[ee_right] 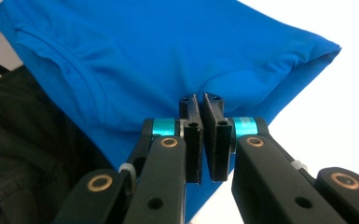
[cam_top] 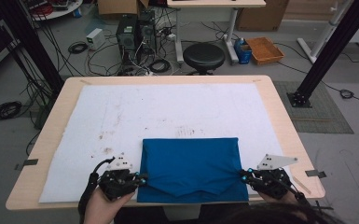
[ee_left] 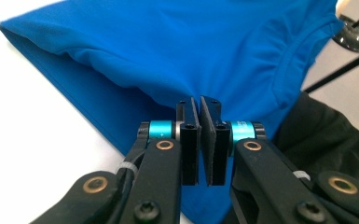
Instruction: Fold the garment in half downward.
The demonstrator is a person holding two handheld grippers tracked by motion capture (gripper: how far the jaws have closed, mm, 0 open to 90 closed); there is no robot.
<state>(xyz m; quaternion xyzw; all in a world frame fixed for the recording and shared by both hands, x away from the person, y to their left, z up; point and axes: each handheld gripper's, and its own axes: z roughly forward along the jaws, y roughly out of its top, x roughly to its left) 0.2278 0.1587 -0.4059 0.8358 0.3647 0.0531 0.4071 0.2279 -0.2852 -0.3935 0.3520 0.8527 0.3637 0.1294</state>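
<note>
A blue shirt (cam_top: 191,163) lies folded on the white mat (cam_top: 144,112) near the table's front edge, its lower part turned up into a pointed flap. My left gripper (cam_top: 142,178) sits at the shirt's left edge and my right gripper (cam_top: 244,176) at its right edge. In the left gripper view the jaws of the left gripper (ee_left: 199,100) are pressed together at the edge of the shirt (ee_left: 168,46), where the creases gather. In the right gripper view the right gripper (ee_right: 200,97) is likewise shut on the shirt (ee_right: 168,46); the collar seam shows at the left.
The wooden table (cam_top: 286,126) carries the white mat, stained left of centre. Beyond the far edge stand a black stool (cam_top: 203,56), computer boxes with cables, and an orange tray (cam_top: 264,49) on the floor. Black frame posts rise at both sides.
</note>
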